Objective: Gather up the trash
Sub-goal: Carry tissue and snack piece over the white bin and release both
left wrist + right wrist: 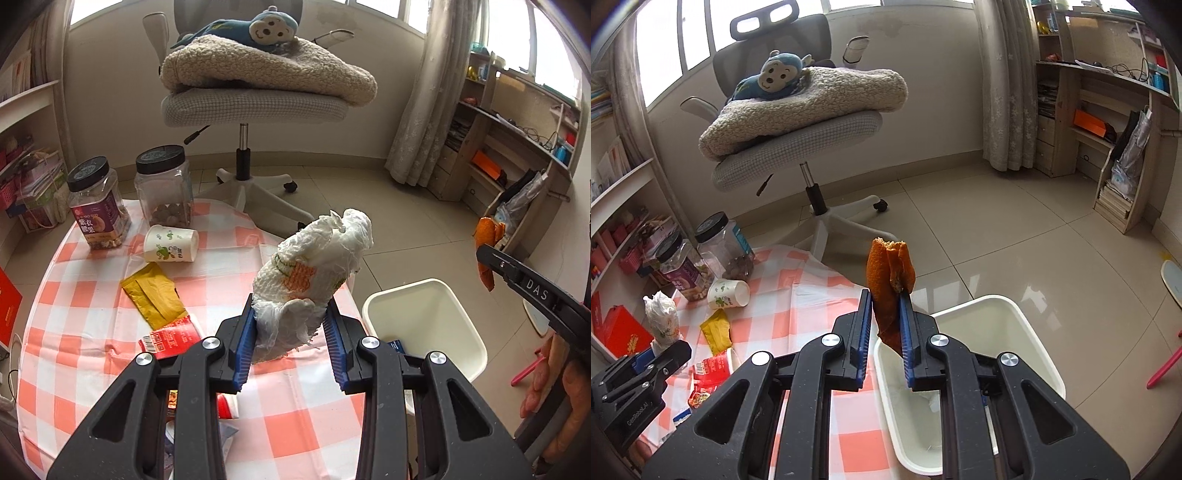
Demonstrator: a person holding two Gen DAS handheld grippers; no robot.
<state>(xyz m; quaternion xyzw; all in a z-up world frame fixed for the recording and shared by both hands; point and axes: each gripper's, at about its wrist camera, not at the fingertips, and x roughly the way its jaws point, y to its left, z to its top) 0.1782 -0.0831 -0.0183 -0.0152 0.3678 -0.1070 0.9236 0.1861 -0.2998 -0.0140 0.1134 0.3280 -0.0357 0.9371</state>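
My left gripper is shut on a crumpled white paper towel wad, held above the checked table near its right edge. The same wad and left gripper show at the lower left of the right wrist view. My right gripper is shut on an orange peel, over the near rim of the white trash bin. That peel and right gripper appear at the right of the left wrist view, beyond the bin.
On the checked tablecloth lie a tipped paper cup, a yellow wrapper, a red packet and two black-lidded jars. An office chair stands behind the table. A red box sits at left.
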